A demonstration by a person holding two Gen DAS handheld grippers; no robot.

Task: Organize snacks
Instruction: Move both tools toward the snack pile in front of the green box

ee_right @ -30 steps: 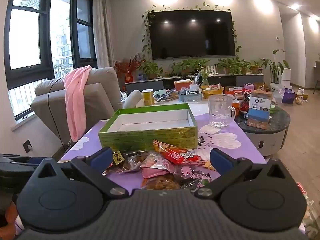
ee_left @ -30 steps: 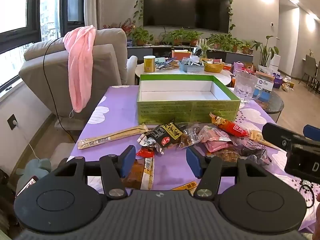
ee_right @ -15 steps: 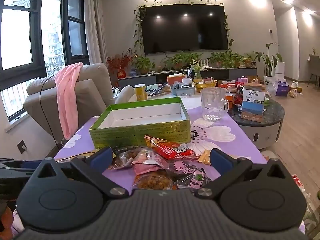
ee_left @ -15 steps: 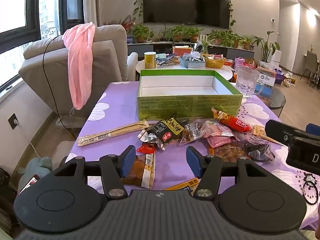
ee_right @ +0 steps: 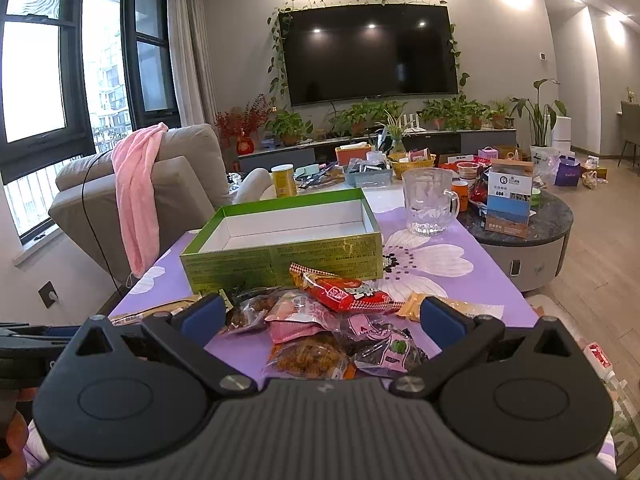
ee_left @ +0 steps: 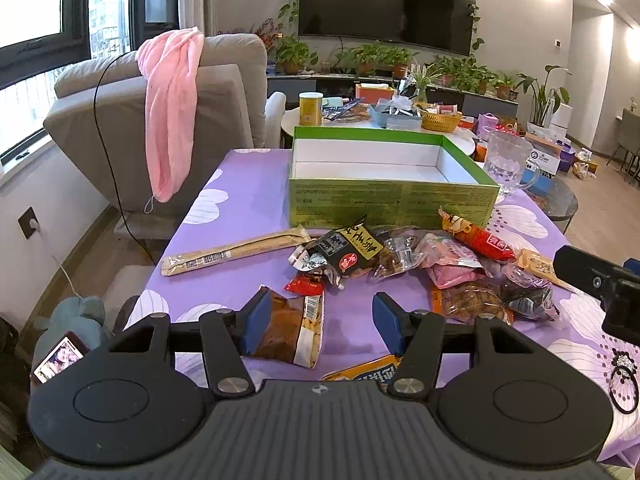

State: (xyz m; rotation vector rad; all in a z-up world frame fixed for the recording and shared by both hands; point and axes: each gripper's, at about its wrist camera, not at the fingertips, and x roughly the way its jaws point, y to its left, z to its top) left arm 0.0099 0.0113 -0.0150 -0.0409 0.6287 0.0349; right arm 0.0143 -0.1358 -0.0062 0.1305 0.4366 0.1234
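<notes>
honestly, i judge the job barely begun: the green box (ee_left: pixel 392 204) stands at the far side of the purple tablecloth (ee_left: pixel 240 208) with its white floor bare, and every snack lies loose in a heap in front of it. so everything is left to do. my left gripper (ee_left: pixel 318 322) hangs low over the near edge, fingers apart and holding nothing, a brown snack packet (ee_left: pixel 294 330) just beside its left finger. my right gripper (ee_right: pixel 320 320) has its fingers wide apart too, empty, above an orange-brown packet (ee_right: pixel 308 354), with the red wrapped snack (ee_right: pixel 344 292) farther off by the box wall.

only the left view shows the long tan stick packet (ee_left: pixel 236 251) lying out to the left and the black-and-yellow packet (ee_left: pixel 348 250). the right view alone shows the glass mug (ee_right: pixel 430 202) whole, beyond the box's right end.
</notes>
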